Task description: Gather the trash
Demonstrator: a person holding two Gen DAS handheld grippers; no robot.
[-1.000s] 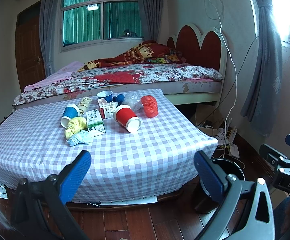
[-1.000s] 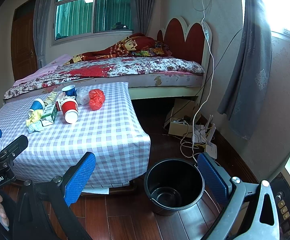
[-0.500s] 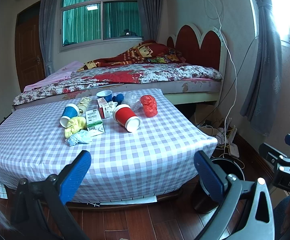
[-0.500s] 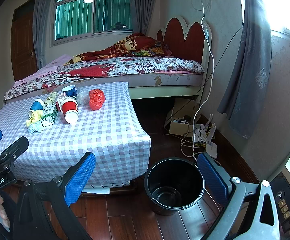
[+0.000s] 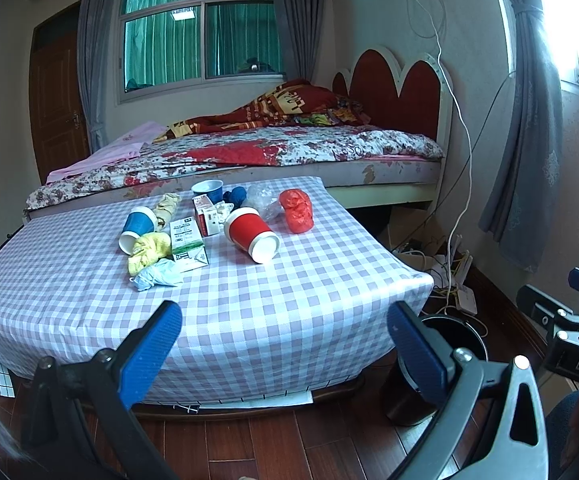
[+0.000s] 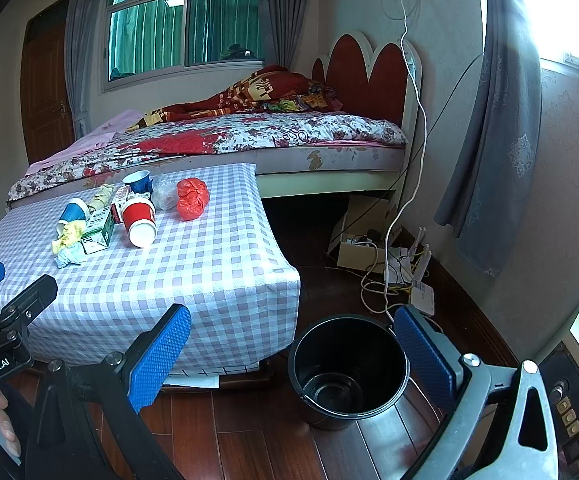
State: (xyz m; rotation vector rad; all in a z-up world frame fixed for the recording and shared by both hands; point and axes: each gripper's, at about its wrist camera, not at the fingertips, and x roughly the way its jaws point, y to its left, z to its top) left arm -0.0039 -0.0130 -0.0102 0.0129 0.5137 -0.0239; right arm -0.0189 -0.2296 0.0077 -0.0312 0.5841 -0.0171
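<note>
Daylit room, blown-out glare from window (image 6: 569,4) at upper right, dim floor, sharp focus, fisheye-bent dark corners

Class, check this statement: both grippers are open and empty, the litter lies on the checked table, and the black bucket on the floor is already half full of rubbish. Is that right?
One detail is wrong. The right wrist view looks straight into the black bucket and shows it empty. The rest stands: left gripper and right gripper are open and empty, and the litter lies on the checked table.
</note>
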